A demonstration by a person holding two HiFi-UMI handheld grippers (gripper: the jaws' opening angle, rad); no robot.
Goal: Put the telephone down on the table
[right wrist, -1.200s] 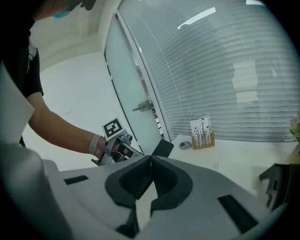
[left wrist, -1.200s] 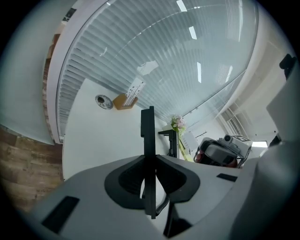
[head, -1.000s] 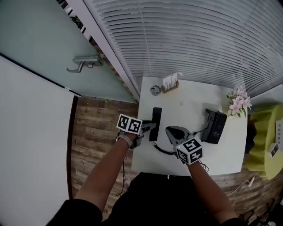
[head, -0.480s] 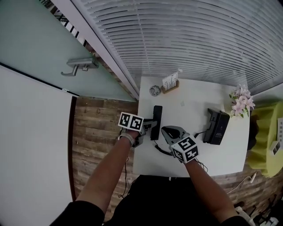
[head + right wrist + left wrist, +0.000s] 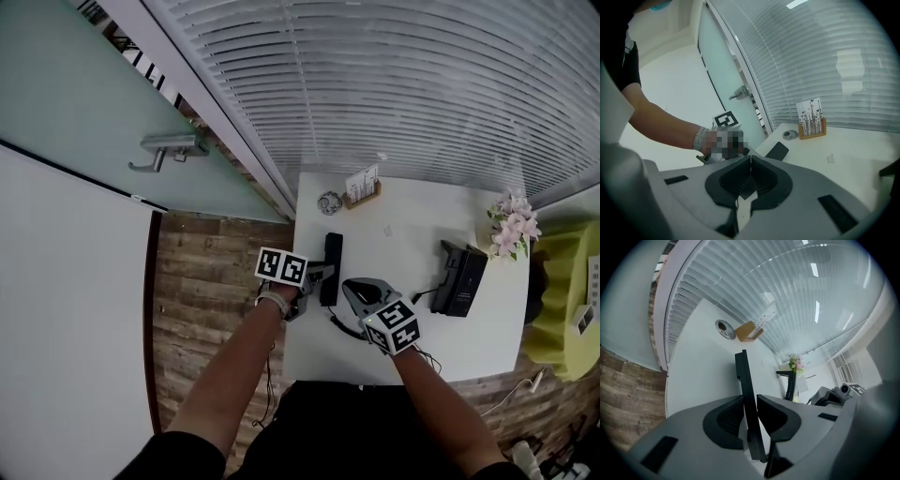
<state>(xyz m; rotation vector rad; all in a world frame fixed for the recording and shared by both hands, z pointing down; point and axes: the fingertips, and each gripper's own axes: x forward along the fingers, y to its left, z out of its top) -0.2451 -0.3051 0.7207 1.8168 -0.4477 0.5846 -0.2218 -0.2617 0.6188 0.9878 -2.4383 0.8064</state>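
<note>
Our white surface (image 5: 412, 314) stands against slatted blinds (image 5: 403, 84), with a glass door (image 5: 94, 103) far left and wood floor (image 5: 202, 281) beside it. The telephone (image 5: 332, 258) rests near its left edge, inside our left claw (image 5: 322, 274), narrowly parted and just opening. Our right claw (image 5: 351, 287) is closed, empty.

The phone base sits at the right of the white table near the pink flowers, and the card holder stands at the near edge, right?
No. The card holder stands at the far edge of the table, by the blinds, as the head view shows. The phone base does sit at the right, near the pink flowers.
</note>
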